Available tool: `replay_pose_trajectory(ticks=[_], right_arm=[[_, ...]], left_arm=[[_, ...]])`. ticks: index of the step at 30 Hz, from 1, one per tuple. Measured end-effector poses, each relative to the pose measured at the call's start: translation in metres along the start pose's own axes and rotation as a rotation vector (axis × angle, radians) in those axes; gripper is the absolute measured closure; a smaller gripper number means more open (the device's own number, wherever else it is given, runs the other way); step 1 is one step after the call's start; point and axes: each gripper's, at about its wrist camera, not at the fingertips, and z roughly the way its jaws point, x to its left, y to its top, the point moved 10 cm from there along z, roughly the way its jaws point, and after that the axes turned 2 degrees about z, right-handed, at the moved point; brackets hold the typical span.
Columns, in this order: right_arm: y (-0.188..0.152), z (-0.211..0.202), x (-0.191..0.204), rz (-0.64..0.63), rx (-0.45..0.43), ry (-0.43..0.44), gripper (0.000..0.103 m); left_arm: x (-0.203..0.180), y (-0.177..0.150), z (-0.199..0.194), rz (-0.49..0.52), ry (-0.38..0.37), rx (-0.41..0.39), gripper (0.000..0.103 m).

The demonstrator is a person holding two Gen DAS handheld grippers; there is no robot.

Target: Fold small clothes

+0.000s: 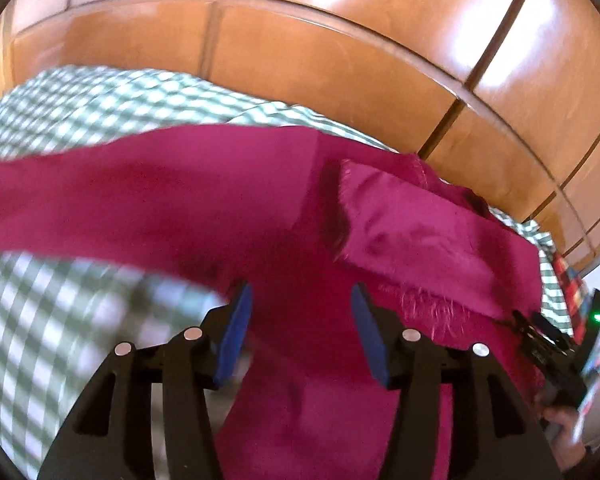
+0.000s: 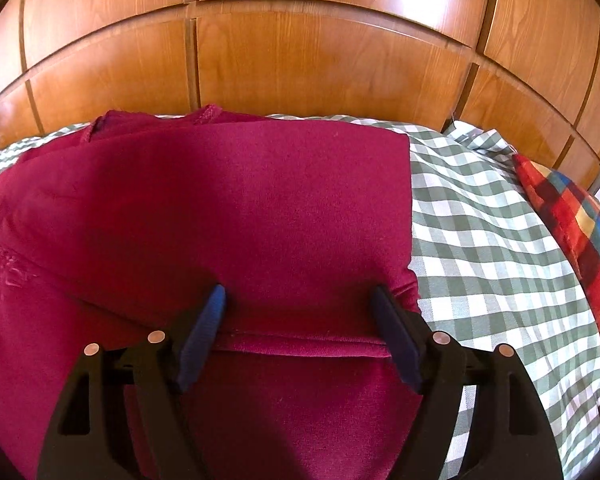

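A magenta garment (image 1: 188, 188) lies spread on a green-and-white checked bedspread (image 1: 48, 280). A folded-over flap with a frayed edge (image 1: 420, 236) lies on its right part. My left gripper (image 1: 300, 292) is open just above the cloth, holding nothing. In the right wrist view the same garment (image 2: 228, 200) is folded, with a hemmed edge (image 2: 300, 340) running between the fingers. My right gripper (image 2: 300, 296) is open, its jaws on either side of that fold near the garment's right corner. The right gripper also shows at the left wrist view's right edge (image 1: 548, 336).
Wooden wardrobe doors (image 2: 300, 60) stand right behind the bed. A red, blue and yellow plaid cloth (image 2: 572, 224) lies at the bed's right side. Checked bedspread (image 2: 480, 216) lies bare to the right of the garment.
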Motion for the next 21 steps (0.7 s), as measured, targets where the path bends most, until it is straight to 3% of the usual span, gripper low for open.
replay_pose_trajectory(ticks=[4, 9, 13, 21], right_arm=[[0.0, 0.0, 0.0, -0.001, -0.002, 0.001, 0.028], [0.001, -0.002, 0.0, -0.007, -0.008, -0.015, 0.026], [0.001, -0.002, -0.001, -0.009, -0.009, -0.025, 0.024], [0.002, 0.0, -0.007, 0.006, -0.001, -0.048, 0.015]], left_arm=[[0.038, -0.009, -0.04, -0.06, 0.035, -0.081, 0.026], [0.121, -0.019, -0.076, -0.266, 0.033, -0.113, 0.026], [0.214, -0.028, -0.112, -0.486, 0.118, -0.203, 0.025], [0.323, -0.022, -0.136, -0.668, 0.226, -0.211, 0.027]])
